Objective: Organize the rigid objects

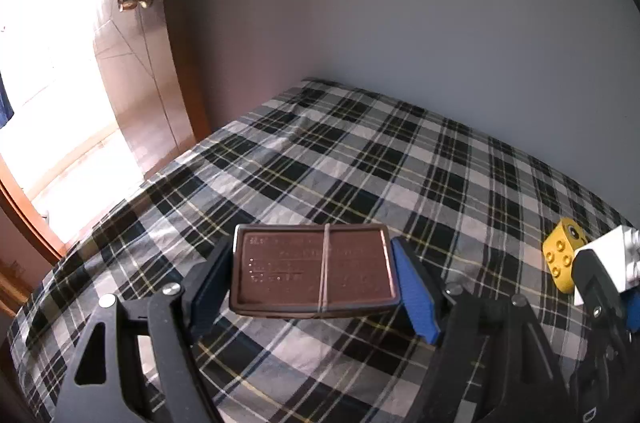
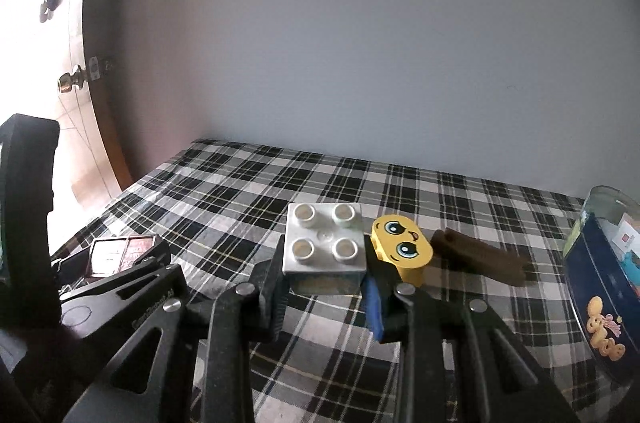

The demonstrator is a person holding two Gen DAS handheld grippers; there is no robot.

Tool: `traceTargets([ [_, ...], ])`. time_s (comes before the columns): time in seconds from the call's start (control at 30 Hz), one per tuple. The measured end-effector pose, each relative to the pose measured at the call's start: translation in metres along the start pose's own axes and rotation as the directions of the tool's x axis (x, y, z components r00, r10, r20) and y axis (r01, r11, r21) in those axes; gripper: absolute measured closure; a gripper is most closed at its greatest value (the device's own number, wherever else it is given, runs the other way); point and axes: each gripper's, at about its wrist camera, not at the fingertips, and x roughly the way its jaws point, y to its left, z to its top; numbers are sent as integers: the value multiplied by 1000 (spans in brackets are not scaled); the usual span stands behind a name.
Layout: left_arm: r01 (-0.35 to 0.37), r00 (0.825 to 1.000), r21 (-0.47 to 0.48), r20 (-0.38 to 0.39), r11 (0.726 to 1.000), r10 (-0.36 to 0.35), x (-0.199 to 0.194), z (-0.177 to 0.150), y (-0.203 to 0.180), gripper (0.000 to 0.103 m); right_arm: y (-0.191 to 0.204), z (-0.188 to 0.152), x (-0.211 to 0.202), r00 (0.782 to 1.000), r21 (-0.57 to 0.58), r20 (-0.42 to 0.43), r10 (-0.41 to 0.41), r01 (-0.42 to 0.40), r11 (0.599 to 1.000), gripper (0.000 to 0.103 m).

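A brown flat case (image 1: 314, 269) is clamped in the left gripper (image 1: 312, 279); a silver brick (image 2: 325, 248) sits pinched in the right gripper (image 2: 326, 287), above the plaid bed (image 2: 224, 195). Yellow face brick (image 2: 402, 253) and brown block (image 2: 480, 257) still lie loose near the tin (image 2: 600, 287); sorting looks barely underway.

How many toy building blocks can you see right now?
2. The white block is gripped in the right gripper jaws; the yellow face block rests on the plaid cloth just right of it. Others may be hidden.
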Motion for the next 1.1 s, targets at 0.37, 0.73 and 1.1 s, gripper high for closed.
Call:
traceTargets([
  [0.37,51,998,30,32,998,-52,-13,-6,-14,26,-14,-7,-15,999,20,13,-32,32,999,69],
  [0.73,85,995,3,53,996,-85,-25,-14,-16,26,-25,-13,-27,999,27,13,-34,33,999,69],
  [1.1,95,992,30,76,995,-97,-38,-23,-28,26,-41,-22,-42,999,44,12,-43,42,998,69],
])
